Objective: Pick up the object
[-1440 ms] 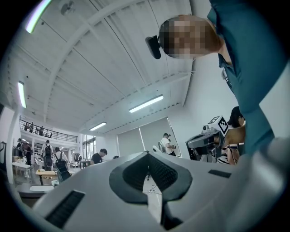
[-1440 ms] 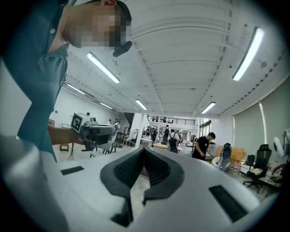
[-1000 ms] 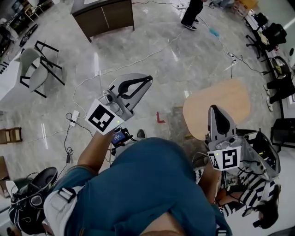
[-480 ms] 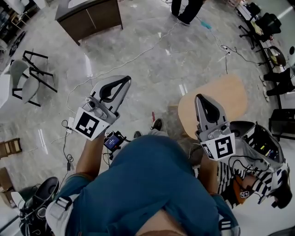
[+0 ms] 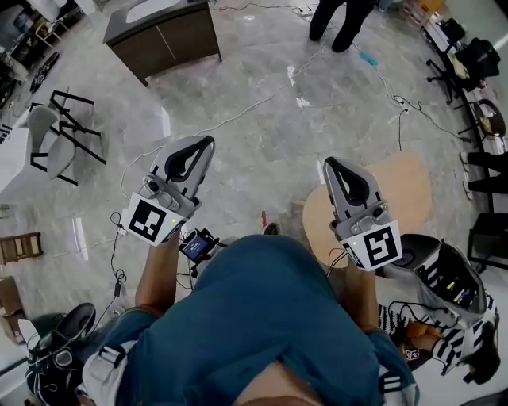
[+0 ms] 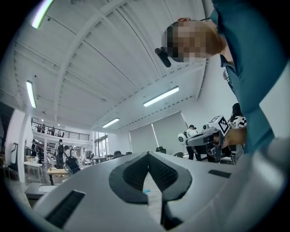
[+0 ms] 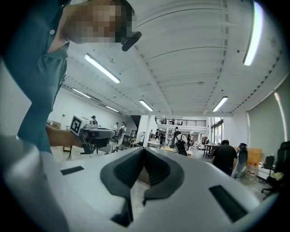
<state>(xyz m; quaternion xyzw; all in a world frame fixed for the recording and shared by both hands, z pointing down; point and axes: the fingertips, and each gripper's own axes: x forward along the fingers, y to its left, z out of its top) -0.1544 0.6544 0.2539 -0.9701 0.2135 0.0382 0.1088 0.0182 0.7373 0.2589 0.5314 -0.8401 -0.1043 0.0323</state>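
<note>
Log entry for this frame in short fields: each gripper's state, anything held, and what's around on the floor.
left gripper: jaws together, nothing between them
right gripper: jaws together, nothing between them
near right gripper: round wooden table, below and beside it in the head view
further off: dark cabinet, chair, floor cable, standing person's legs
pick-up: not yet begun; which object is meant cannot be told

Head camera downward, jaws cameras level (forward)
</note>
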